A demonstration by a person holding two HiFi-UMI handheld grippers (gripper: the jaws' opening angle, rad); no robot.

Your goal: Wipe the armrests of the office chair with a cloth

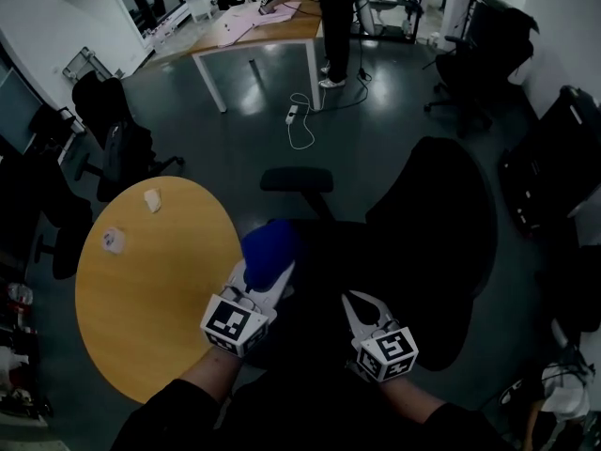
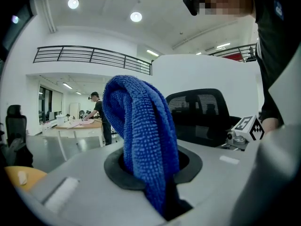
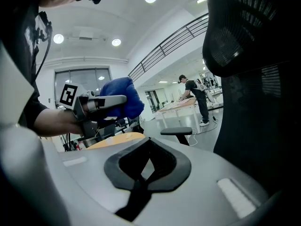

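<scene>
place: open-plan office | evidence: office chair (image 1: 432, 233), long desk (image 1: 272, 31), round table (image 1: 160, 289), mezzanine railing (image 2: 89, 54)

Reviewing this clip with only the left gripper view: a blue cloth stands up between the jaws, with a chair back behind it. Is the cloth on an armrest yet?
Observer: No. In the head view the cloth in the left gripper is short of the armrest, with a gap between them.
Operator: What about the other gripper?
Observer: The right gripper is shut and holds nothing. It hangs beside the chair back.
Operator: Anything next to the chair?
Observer: A round wooden table stands on the left, with a small white scrap on it.
</scene>
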